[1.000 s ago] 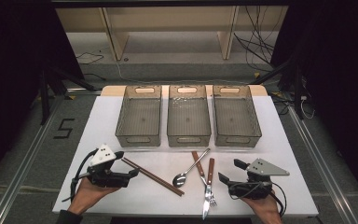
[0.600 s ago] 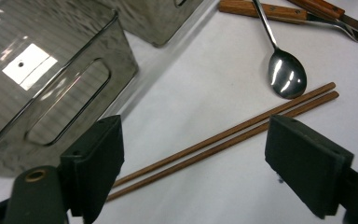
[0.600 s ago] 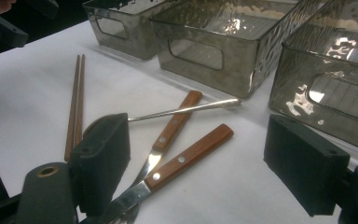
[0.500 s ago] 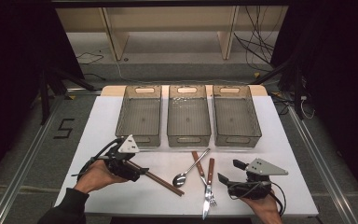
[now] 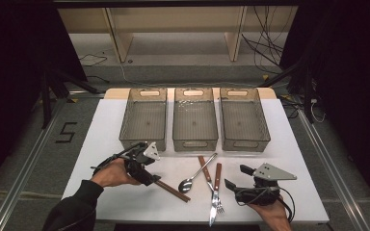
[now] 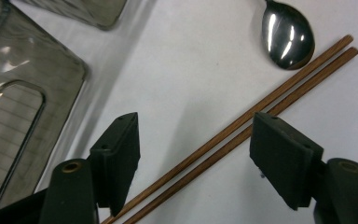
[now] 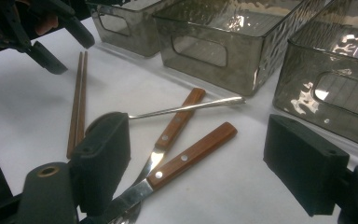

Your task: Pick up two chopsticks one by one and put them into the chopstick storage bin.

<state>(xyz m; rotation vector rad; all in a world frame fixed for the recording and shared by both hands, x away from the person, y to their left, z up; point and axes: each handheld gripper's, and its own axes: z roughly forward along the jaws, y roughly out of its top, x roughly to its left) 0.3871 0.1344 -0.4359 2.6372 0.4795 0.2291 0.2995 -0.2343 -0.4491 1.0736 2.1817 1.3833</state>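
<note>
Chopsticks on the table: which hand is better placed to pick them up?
The left. The left gripper already straddles the chopsticks, its jaws just closing but not yet touching. The right gripper sits beyond the spoon, knife and fork.

The left gripper (image 5: 150, 179) has moved from the table's near-left edge inward over the chopsticks (image 5: 171, 189), its jaws closing partway and now straddling them.
</note>
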